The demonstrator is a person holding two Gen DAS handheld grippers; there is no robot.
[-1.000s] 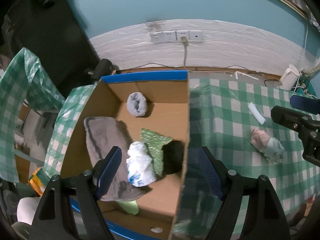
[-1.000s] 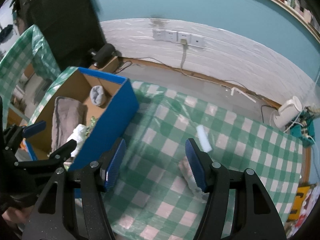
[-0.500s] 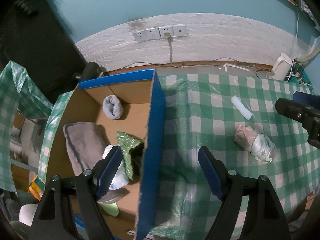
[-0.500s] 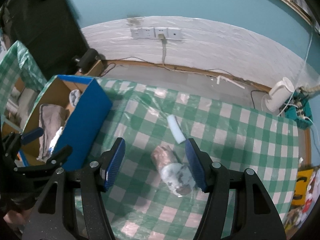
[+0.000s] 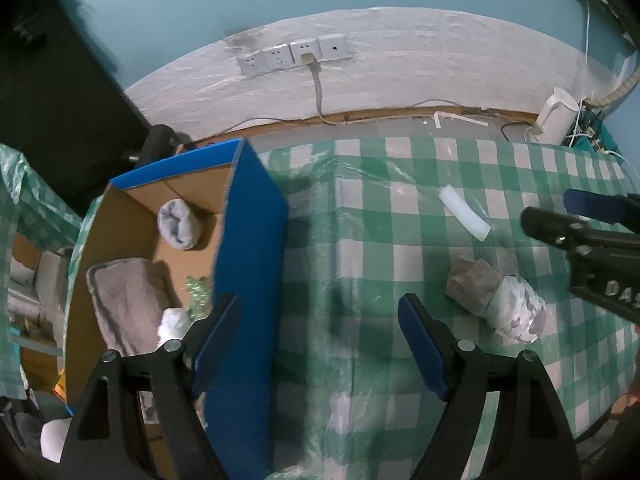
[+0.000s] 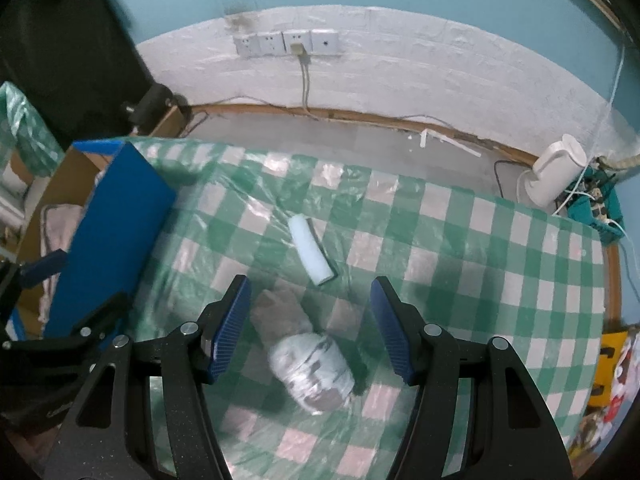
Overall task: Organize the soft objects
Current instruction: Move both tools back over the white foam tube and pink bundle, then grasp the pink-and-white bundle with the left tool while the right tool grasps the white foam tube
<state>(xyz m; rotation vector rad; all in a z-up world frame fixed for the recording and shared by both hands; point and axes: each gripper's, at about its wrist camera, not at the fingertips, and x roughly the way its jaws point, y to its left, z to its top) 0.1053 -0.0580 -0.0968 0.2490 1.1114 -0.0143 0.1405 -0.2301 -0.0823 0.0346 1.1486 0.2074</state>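
A rolled cloth bundle (image 6: 308, 356), brown at one end and pale patterned at the other, lies on the green checked table (image 6: 480, 260). My right gripper (image 6: 310, 308) hangs open just above it, one finger on each side, neither pad touching. A white foam roll (image 6: 312, 252) lies just beyond. My left gripper (image 5: 318, 332) is open and empty, straddling the right wall of the blue cardboard box (image 5: 248, 240). Inside the box are a grey sock roll (image 5: 178, 224), a grey towel (image 5: 128, 300), a green sparkly piece (image 5: 198, 292) and a white item (image 5: 174, 322). The bundle (image 5: 496, 300) lies to the right of the left gripper.
The box (image 6: 112, 240) stands at the table's left end. Behind the table's far edge the floor drops to a white wall with sockets (image 6: 286, 42). A white kettle (image 6: 556, 172) and cables sit at the back right. More checked plastic (image 5: 24, 200) hangs far left.
Both grippers have moved right and lower. The left went from over the box's inside to its right wall. The right went from beside the box to over the bundle.
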